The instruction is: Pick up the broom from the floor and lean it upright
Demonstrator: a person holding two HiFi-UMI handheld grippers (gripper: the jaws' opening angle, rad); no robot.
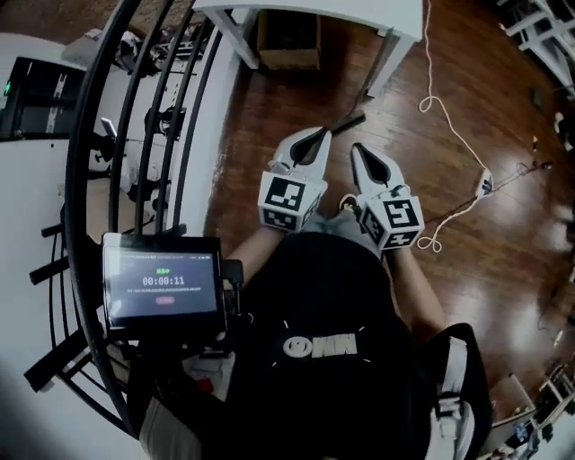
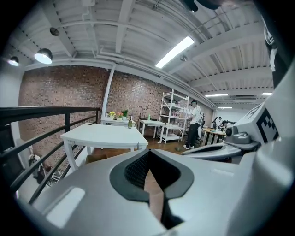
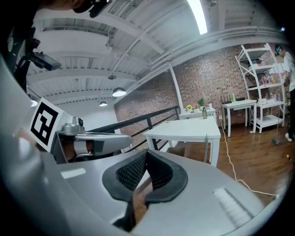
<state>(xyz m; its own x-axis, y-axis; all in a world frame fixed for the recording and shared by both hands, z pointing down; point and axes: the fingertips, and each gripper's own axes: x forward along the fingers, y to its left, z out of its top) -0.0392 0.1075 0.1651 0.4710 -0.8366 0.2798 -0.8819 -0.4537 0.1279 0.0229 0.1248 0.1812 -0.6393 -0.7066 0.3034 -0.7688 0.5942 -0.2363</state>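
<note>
Of the broom (image 1: 347, 120) I can see only a short dark length of handle. It lies flat on the wooden floor (image 1: 503, 234), just out from the front leg of the white table (image 1: 359, 11), and nothing touches it. The rest of the broom is hidden behind the grippers, so its head cannot be made out.

On the person's side of the table, the left gripper (image 1: 318, 135) is held up in the air. From the head view its tip covers the near end of the handle. Its jaws are drawn together with nothing in them. The right gripper (image 1: 357, 149) is just beside it and a little farther from the table, its jaws likewise closed and empty. In each gripper's own view only bare floor shows through the gap behind the pads. Both grippers point toward the table.

Under the table sits a cardboard box (image 1: 287, 40). Just past the table's right corner a white cord (image 1: 428, 54) trails over the floor. To the table's left runs a black railing (image 1: 135, 99), and a small lit screen (image 1: 162, 283) sits at the railing's near end, well away from the table. Beyond the table are a brick wall (image 2: 60, 97) and a white shelf (image 2: 173, 115), with a person (image 2: 196, 124) standing beside the shelf
</note>
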